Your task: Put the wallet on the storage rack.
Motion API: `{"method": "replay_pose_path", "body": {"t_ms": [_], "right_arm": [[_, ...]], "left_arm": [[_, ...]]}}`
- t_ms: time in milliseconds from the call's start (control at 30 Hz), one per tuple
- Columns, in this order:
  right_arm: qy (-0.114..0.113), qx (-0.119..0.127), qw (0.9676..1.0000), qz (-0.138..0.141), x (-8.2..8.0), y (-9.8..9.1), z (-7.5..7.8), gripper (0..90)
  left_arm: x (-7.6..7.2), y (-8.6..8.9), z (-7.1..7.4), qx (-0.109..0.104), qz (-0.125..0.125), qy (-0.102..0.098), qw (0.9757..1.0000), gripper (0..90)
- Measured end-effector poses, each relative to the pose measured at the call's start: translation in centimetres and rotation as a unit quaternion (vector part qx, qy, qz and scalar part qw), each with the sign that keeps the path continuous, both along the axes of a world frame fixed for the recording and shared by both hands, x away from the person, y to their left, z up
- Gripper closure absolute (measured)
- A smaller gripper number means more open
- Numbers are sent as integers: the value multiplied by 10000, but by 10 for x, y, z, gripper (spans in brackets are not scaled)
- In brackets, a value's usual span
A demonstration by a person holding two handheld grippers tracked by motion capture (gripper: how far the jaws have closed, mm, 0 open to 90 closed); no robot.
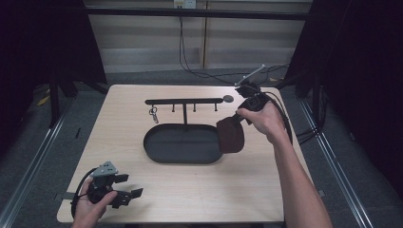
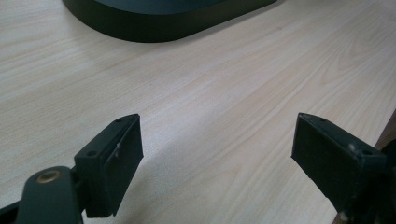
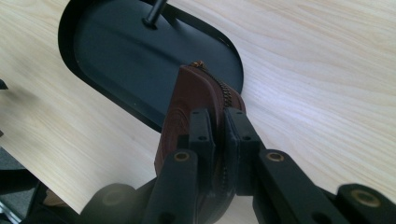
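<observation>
A brown zipped pouch [image 1: 231, 135] hangs over the right end of the black oval tray [image 1: 183, 156], with my right gripper [image 1: 237, 117] shut on its upper edge. In the right gripper view the black jaws pinch the pouch [image 3: 187, 100] along its zipper, above the tray [image 3: 79, 32]. From the tray rises a black stand [image 1: 184, 101] with a cross bar and pegs; a key ring [image 1: 153, 114] hangs on its left peg. My left gripper [image 1: 132, 196] rests near the table's front left corner. It stands open and holds nothing. Its pads [image 2: 122, 154] hover over bare wood.
The wooden table [image 1: 142, 190] has dark floor and metal rails on both sides. Cables trail from behind the table's far right corner. The dark tray rim [image 2: 154, 28] lies ahead of the left gripper.
</observation>
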State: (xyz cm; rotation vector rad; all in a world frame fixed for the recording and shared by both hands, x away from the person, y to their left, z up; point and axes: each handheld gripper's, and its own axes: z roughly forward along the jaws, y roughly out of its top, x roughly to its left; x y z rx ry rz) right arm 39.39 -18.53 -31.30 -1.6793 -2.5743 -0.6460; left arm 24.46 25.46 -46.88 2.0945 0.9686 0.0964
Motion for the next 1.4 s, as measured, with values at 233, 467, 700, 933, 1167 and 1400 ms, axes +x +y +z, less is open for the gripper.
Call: {"method": "replay_pose_path", "body": {"t_ms": [233,467,700,933,1167,1400], "right_arm": [[-12,203,9998,-20,6,10,-2,822],[-117,477,9988,-92,10,15,-9,821],[-123,681,9975,-120,14,20,-19,823],[-146,921,9956,-128,18,25,-29,825],[-207,1205,9924,-128,22,28,-42,826],[-215,1393,9898,-209,24,30,-59,828]], "left_arm": [[0,0,0,-9,-32,8,10000,165],[-1,-2,0,34,-60,17,10000,166],[-1,-1,0,31,-32,-2,10000,166],[-1,0,0,-3,-33,2,10000,166],[-1,0,0,-2,-17,-5,10000,165],[-1,0,0,4,-11,-20,10000,165]]}}
